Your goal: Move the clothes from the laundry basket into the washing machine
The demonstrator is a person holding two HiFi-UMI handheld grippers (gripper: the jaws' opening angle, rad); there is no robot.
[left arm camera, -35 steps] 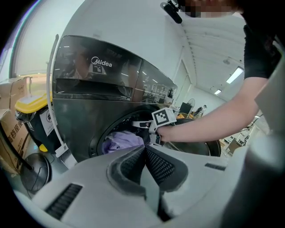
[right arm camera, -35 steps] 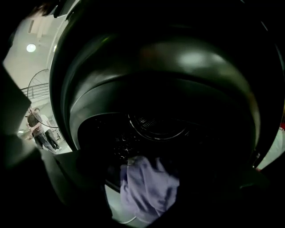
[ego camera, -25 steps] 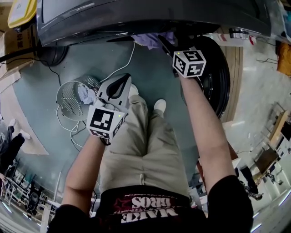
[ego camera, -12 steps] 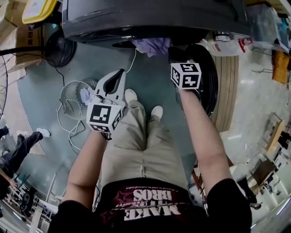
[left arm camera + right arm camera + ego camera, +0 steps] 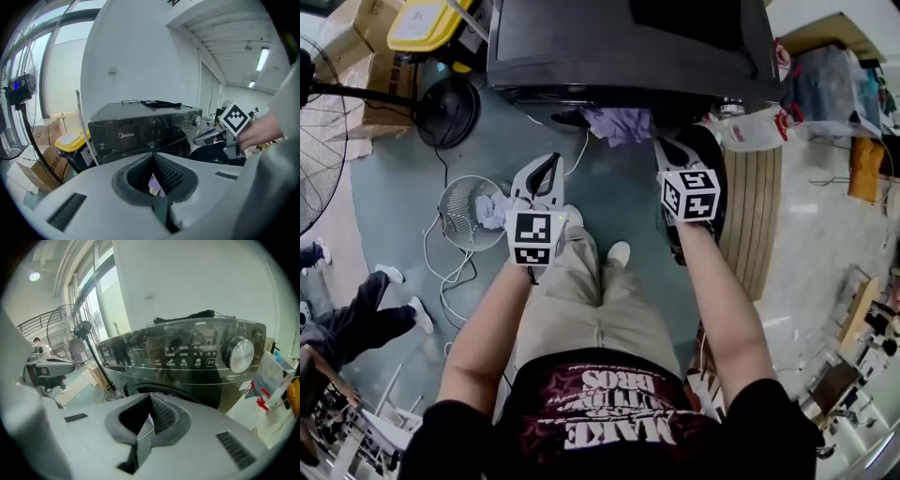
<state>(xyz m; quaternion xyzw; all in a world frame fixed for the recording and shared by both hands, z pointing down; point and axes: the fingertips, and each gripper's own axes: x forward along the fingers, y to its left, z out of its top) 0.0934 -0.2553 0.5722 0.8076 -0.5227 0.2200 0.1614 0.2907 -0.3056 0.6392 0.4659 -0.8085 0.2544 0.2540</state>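
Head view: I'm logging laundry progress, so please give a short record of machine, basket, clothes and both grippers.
machine: dark grey front-loading washing machine, round door open
at opening: lilac cloth hanging out
basket: round white wire laundry basket
in basket: pale crumpled cloth
left gripper: shut, empty, near the basket
right gripper: shut, empty, beside the lilac cloth
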